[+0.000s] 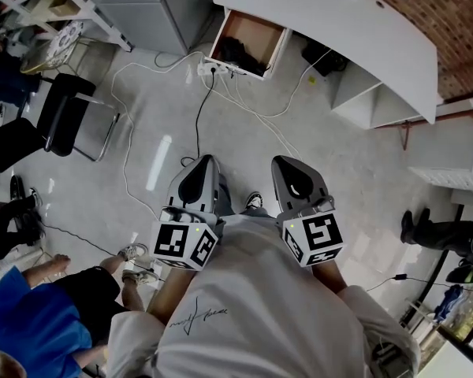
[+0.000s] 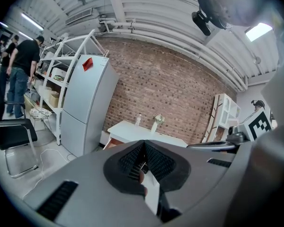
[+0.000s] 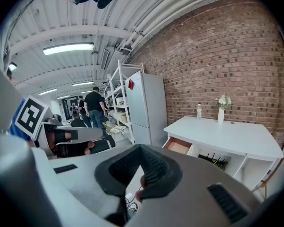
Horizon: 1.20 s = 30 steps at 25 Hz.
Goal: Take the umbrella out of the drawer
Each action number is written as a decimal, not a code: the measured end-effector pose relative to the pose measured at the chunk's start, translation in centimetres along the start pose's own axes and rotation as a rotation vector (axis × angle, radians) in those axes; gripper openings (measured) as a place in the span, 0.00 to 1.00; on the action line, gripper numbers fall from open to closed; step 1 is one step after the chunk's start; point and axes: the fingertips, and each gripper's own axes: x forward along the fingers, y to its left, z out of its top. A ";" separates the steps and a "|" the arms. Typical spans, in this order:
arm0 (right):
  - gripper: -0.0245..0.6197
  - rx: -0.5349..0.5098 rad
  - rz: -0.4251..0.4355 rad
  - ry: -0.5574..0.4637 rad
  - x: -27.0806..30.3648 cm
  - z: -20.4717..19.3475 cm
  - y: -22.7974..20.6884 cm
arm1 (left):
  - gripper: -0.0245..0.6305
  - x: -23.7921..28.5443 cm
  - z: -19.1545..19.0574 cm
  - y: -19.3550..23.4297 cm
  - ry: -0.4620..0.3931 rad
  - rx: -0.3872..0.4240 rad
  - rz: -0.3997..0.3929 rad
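Crossing the floor (image 1: 339,172) before the open drawer (image 1: 248,44) — loose cables (image 1: 199,120).

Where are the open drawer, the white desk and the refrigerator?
open drawer (image 1: 256,31): head view, on its bare wooden inside.
white desk (image 1: 331,18): head view, on the bare top.
refrigerator (image 2: 90,89): left gripper view, on the upper door.
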 end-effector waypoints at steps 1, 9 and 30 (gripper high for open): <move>0.06 0.001 0.000 0.002 0.8 0.4 0.0 | 0.06 0.5 0.4 0.6 0.001 0.000 -0.004; 0.06 0.003 -0.003 0.027 7.7 3.7 0.6 | 0.06 4.4 4.5 6.3 0.007 -0.005 -0.026; 0.06 0.004 -0.172 0.002 17.5 9.6 0.7 | 0.06 10.4 10.2 16.6 0.027 0.016 -0.118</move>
